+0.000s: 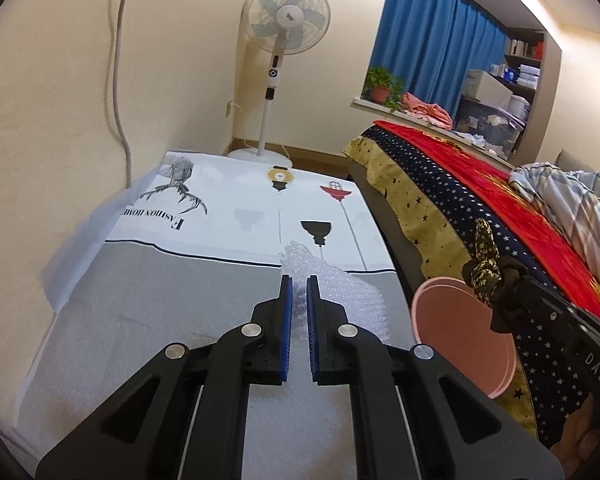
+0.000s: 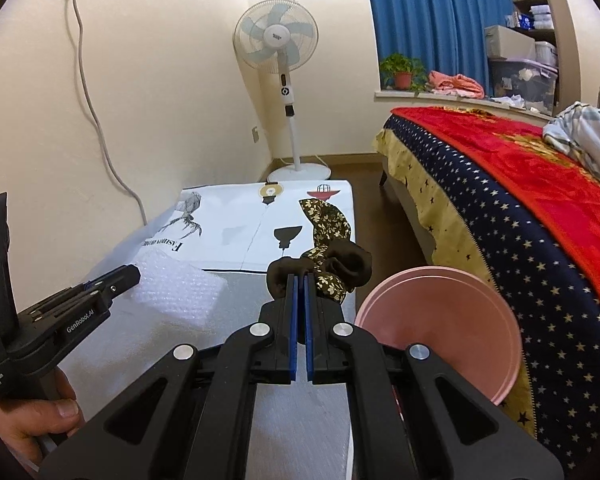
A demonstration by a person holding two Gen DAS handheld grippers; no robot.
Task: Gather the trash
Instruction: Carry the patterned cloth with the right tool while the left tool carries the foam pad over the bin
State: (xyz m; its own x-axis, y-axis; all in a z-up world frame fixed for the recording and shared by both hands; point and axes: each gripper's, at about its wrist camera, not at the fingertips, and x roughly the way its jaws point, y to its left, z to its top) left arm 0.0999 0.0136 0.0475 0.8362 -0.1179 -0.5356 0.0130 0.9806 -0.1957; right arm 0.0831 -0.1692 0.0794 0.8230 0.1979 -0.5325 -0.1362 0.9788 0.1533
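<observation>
A crumpled sheet of clear bubble wrap lies on the low table; it also shows in the right wrist view. My left gripper is shut on its near edge, the jaws narrow with wrap between the blue pads. My right gripper is shut on a dark brown scrunchie with a floral bow and holds it above the table, left of the pink bin. The scrunchie also shows in the left wrist view, over the pink bin.
The table has a grey and white printed cover. A bed with a starred, red blanket runs along the right. A standing fan is at the far wall. A cable hangs on the left wall.
</observation>
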